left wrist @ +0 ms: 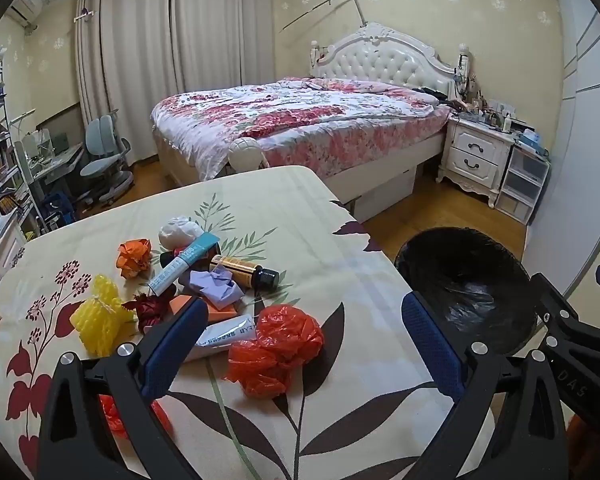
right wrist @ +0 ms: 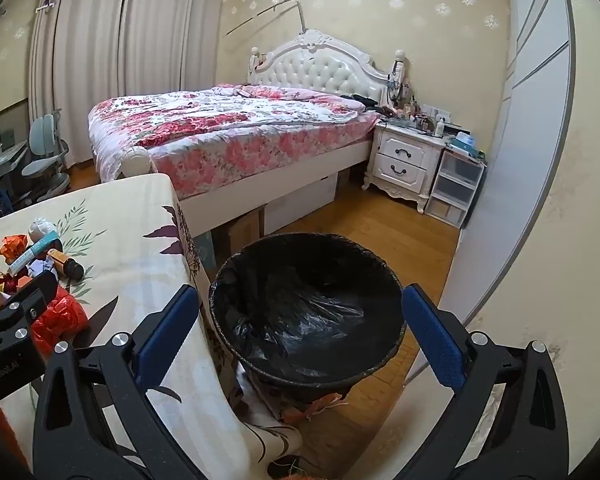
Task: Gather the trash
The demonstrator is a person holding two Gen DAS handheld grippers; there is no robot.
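The table, under a cream cloth printed with leaves, ends in a right-hand edge that runs from about 12 o'clock down to 5 o'clock in the left wrist view; past that edge lies bare wooden floor as far as the bed and the nightstand, with a pale wardrobe wall closing the room at 3 o'clock. The bin stands on the floor just beside the table's edge, lined with a black bag, and nothing but crinkled liner shows inside it (its bottom is dark, so small scraps could not be told). The trash sits in a loose heap on the cloth at 9 to 10 o'clock of the left view: a red plastic bag nearest, a yellow foam net at the left, an orange crumpled paper, a white wad, a teal-and-white tube, a brown bottle lying on its side, a lilac paper. The left gripper tilts downward over the heap, jaws spread wide and empty, the red bag lying between its fingers without contact; the right gripper tilts downward above the bin's mouth, jaws likewise spread wide, holding nothing.
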